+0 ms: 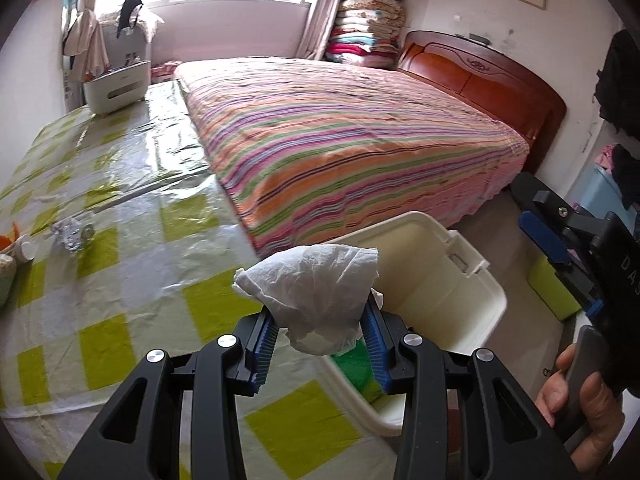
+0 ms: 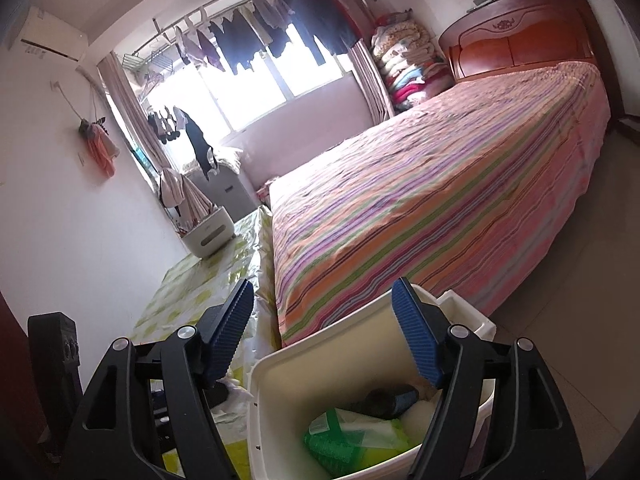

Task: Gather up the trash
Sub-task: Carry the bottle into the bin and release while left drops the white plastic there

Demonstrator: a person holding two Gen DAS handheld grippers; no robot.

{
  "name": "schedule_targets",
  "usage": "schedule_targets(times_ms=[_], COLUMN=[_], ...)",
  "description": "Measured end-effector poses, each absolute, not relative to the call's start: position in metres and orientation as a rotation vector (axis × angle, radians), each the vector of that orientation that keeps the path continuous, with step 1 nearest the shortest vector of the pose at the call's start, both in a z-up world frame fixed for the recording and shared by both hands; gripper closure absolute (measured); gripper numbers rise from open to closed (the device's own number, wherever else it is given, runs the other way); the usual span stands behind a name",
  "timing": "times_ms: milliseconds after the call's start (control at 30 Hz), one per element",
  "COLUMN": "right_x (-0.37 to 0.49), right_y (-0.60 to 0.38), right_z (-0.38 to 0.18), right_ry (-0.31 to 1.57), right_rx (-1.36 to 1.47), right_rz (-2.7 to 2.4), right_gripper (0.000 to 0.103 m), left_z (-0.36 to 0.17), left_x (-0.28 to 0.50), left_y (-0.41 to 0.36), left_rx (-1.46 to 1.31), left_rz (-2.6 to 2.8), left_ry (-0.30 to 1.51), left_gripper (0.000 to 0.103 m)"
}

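Note:
My left gripper [image 1: 320, 320] is shut on a crumpled white tissue [image 1: 316, 292] and holds it above the table edge, just left of the white trash bin [image 1: 480, 280]. My right gripper [image 2: 324, 332] is open and empty, hovering over the same bin [image 2: 280, 364]. Inside the bin lie green packaging [image 2: 348, 432] and a dark cylinder [image 2: 392, 400]. The right gripper also shows at the right edge of the left wrist view [image 1: 560, 236], held by a hand. A small crumpled foil scrap [image 1: 74, 236] lies on the table at the left.
The table [image 1: 120, 240] has a green and white checked plastic cover. A white box [image 1: 116, 86] stands at its far end. A striped bed [image 1: 340, 132] runs along the table's right side. Small items [image 1: 12, 256] sit at the table's left edge.

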State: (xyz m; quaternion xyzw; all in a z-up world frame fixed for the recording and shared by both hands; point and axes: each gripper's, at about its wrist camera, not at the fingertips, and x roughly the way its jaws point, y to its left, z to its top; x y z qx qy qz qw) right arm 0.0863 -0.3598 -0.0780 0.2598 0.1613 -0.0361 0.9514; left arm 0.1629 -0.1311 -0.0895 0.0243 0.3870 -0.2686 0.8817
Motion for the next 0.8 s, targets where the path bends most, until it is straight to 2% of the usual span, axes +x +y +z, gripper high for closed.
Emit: schedule_targets(times_ms=[300, 400, 467, 533, 800], right_x=[0.081, 0.079, 0.080, 0.081, 0.085], right_y=[-0.370, -0.371, -0.370, -0.369, -0.361], right_z=[-0.082, -0.082, -0.082, -0.083, -0.082], right_ry=[0.310, 0.307, 0.310, 0.311, 0.319], right_rx=[0.562, 0.566, 0.567, 0.568, 0.568], right_rz=[-0.086, -0.089, -0.087, -0.085, -0.062], right_gripper=[0.032, 0.031, 0.031, 0.031, 0.030], left_z=[-0.096, -0.097, -0.096, -0.093, -0.088], left_x=[0.155, 0.154, 0.154, 0.153, 0.154], left_y=[-0.159, -0.161, -0.161, -0.158, -0.136], left_rx=[0.094, 0.100, 0.100, 0.094, 0.065], left_rz=[-0.597, -0.594, -0.585, -0.579, -0.559], left_ry=[0.789, 0.783, 0.773, 0.760, 0.750], left_gripper=[0.060, 0.049, 0.032, 0.027, 0.025])
